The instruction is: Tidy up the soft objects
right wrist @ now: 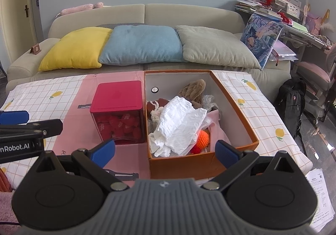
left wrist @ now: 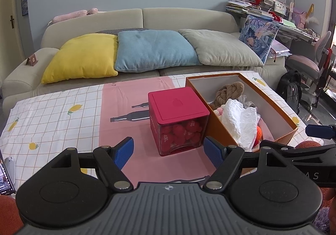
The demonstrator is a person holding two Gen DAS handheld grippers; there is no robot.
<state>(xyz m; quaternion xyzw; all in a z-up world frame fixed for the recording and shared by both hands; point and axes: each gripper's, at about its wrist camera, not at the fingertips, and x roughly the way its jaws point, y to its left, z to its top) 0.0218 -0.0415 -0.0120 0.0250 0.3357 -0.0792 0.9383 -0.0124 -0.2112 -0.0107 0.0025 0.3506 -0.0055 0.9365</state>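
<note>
Two claws hover spread wide, nothing between their pads: left claw [left wrist: 169, 151], right claw [right wrist: 166, 151]. Soft objects [right wrist: 178, 121] sit heaped in the orange box [right wrist: 235, 96] beside a red-lidded cube [right wrist: 117, 96] — that fits sorting underway or finished, I can't call it. Tabletop [right wrist: 262, 113] wears a lemon-print cloth; sofa [right wrist: 145, 12] with cushions behind.

Open, empty right tongs [right wrist: 164, 148] before orange box [right wrist: 237, 98] of soft things, red-lidded cube [right wrist: 117, 96] just left.
</note>
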